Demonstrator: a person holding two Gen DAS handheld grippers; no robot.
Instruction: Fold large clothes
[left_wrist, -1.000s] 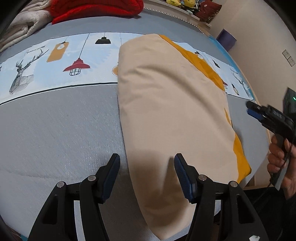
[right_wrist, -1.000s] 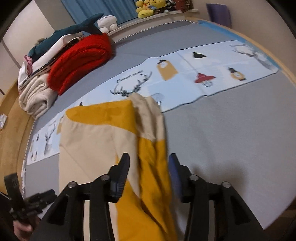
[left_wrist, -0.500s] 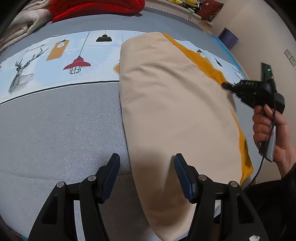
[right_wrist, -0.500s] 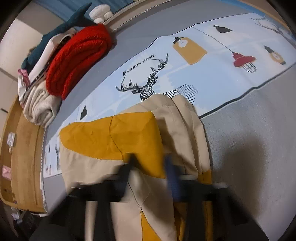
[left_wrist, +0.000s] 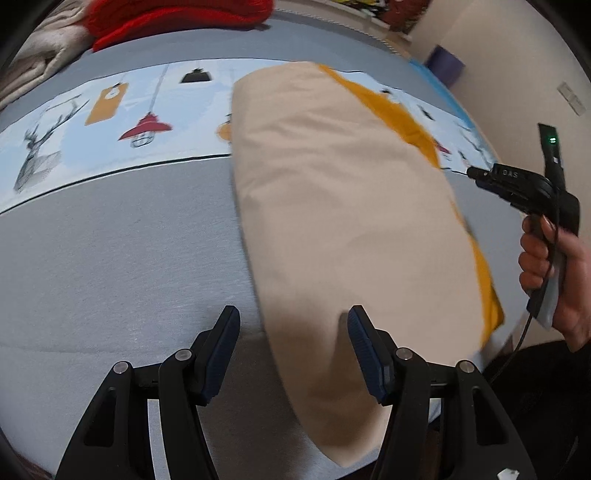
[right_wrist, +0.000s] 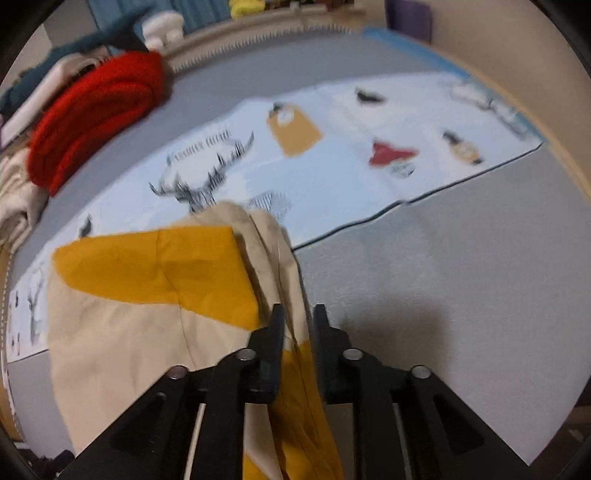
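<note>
Garment (left_wrist: 340, 221), beige with mustard panels, lies half-folded across the grey bed (left_wrist: 110, 266), reaching from the near edge to the printed runner (left_wrist: 110, 122). I judge another fold is being set up. Right gripper (right_wrist: 298, 332) has just been opening its jaws; they stand narrow, a ridge of cloth between them, pads seemingly not pinching. Left gripper (left_wrist: 291, 343) hovers wide over the near-edge hem, holding nothing. Next: a firm pinch on both sides. No containers in sight.

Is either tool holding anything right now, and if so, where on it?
Left tool: open, holding nothing. Right tool: jaws just reopening astride the bunched right edge of the beige-and-mustard fabric garment; a real grip cannot be told.
</note>
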